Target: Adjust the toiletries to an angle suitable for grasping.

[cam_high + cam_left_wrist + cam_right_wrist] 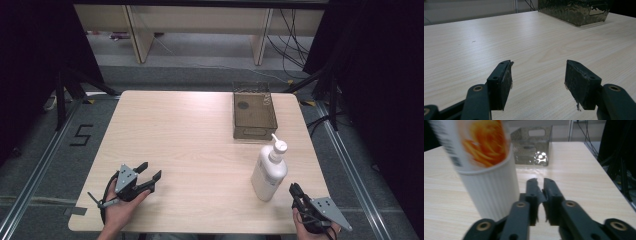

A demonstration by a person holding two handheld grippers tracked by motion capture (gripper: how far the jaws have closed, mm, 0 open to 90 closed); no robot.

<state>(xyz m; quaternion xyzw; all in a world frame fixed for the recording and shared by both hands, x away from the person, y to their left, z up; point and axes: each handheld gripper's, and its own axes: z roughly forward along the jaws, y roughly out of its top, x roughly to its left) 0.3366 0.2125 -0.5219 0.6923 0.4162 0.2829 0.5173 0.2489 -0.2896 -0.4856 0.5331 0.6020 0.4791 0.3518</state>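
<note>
At the lower left of the high view the left gripper rests on the wooden table in a hand, its jaws spread wide with nothing between them; the left gripper view shows only bare tabletop in the gap. At the lower right, the right gripper has its jaws clenched together on nothing, their tips just beside the base of a white pump bottle without gripping it. The bottle stands upright right of centre, with an orange-printed label in the right gripper view. Behind it, toward the upper right, sits a clear dark-tinted storage bin.
</note>
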